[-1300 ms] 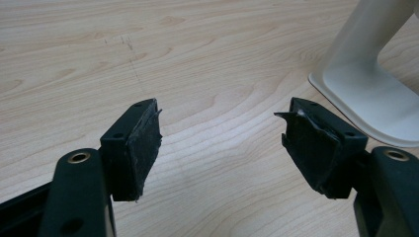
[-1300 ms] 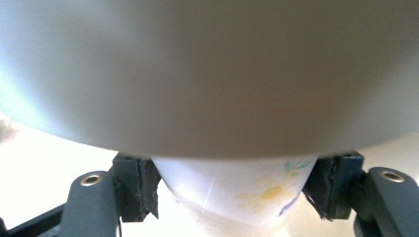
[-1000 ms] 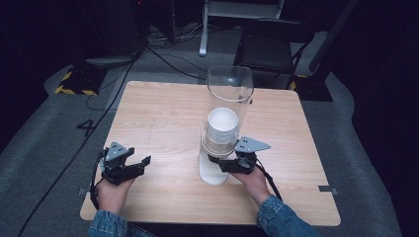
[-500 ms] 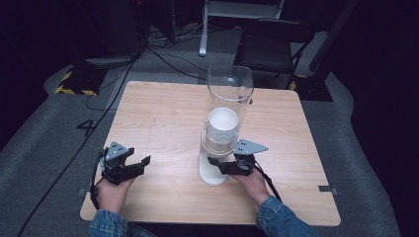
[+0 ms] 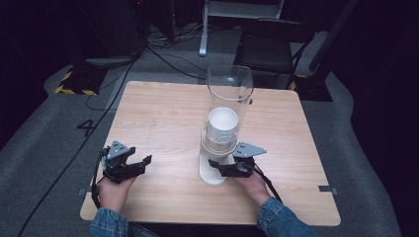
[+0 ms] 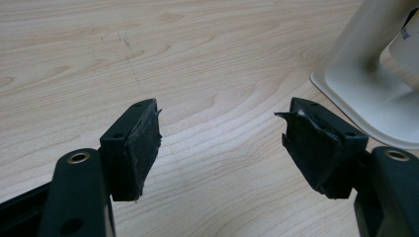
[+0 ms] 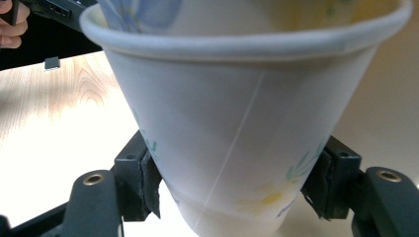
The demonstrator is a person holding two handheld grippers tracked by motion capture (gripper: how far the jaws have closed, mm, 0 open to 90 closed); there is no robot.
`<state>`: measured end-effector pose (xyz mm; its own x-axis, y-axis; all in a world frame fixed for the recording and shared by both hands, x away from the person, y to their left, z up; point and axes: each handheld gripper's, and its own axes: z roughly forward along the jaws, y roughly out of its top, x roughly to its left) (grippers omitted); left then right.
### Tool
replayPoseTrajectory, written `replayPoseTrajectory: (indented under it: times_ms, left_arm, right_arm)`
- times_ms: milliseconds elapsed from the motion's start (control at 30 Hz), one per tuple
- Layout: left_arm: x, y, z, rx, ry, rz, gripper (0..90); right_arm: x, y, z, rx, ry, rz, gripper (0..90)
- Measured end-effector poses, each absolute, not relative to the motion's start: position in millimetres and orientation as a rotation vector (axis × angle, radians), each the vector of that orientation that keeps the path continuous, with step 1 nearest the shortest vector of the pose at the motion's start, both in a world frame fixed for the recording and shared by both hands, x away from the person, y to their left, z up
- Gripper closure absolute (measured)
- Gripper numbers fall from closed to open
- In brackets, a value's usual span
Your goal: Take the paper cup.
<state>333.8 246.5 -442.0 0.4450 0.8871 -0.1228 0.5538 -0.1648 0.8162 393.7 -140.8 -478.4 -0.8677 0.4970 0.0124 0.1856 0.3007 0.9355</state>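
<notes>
Paper cup (image 7: 232, 123), white with faint blue, green and yellow flower prints, hangs at the bottom of a cup dispenser (image 5: 217, 163) that stands near the middle of the wooden table (image 5: 163, 113), a little to the right and toward the near edge. Both pads of the right gripper (image 7: 232, 190) press against the tapered lower wall of this cup, 1 on each side, so the tongs are clenched on it; the cup's rolled rim sits above the jaws, with another cup nested inside it. In the high view the right gripper (image 5: 232, 165) reaches in from the near right toward the foot of the dispenser, where its white base rests on the table. Above it rises the clear tube (image 5: 230, 98), upright, holding a stack of white cups (image 5: 222, 126) whose open mouth faces up. Well to the left, near the near edge, the left gripper (image 5: 136, 165) rests low over the table in the person's hand, apart from the dispenser. In its own view the left gripper (image 6: 222, 143) has its 2 worn black pads spread with only bare wood grain between them, so it grasps nothing; the dispenser's cream-coloured base (image 6: 365, 94) shows at the far right. Dark floor and cables lie beyond the far edge of the table.
</notes>
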Motion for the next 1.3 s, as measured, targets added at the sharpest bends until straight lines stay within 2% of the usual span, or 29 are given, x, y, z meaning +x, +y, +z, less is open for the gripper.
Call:
replayPoseTrajectory:
  times_ms: [700,1300]
  left_arm:
    - [340,243,-442,1.851,1.213,0.477,30.1]
    - [351,236,-443,1.855,1.199,0.466,30.2]
  right_arm:
    - [390,-137,-497,0.671,2.439,1.456,33.6]
    - [383,-148,-496,0.701,2.459,1.407,33.4]
